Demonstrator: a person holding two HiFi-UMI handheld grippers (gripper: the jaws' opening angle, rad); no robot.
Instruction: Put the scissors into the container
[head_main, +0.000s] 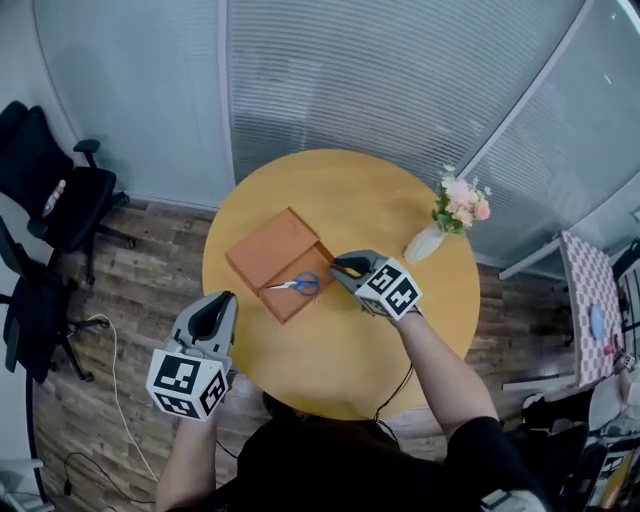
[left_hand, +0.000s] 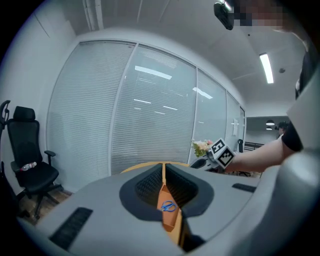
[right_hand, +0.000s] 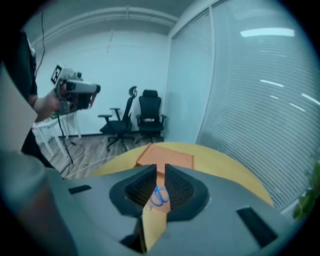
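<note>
The right gripper (head_main: 342, 268) (right_hand: 157, 172) is held at the centre of the head view, with its jaws only a narrow slit apart and nothing between them. Its tips are poised just beside the right edge of the container (head_main: 286, 306) (right_hand: 172, 159), and no contact can be made out. The left gripper (head_main: 226, 300) (left_hand: 163, 172) is held at the lower left, over the left rim of the table (head_main: 350, 345). Its jaws are brought together at the tips, and nothing is gripped.

The scissors (head_main: 297, 285) (left_hand: 168, 206) (right_hand: 159, 195), with blue handles, are seen lying flat inside the container's open tray, handles towards the right gripper. The hinged lid (head_main: 272, 247) is laid open flat on the tray's upper-left side.

The container is placed left of the table's centre, near the left rim. Bare tabletop is left below and to the right of it. A vase of flowers (head_main: 450, 215) is stood near the upper-right rim, well apart from the container. Office chairs (head_main: 50, 190) are seen at the left edge of the frame, well away from the table.
</note>
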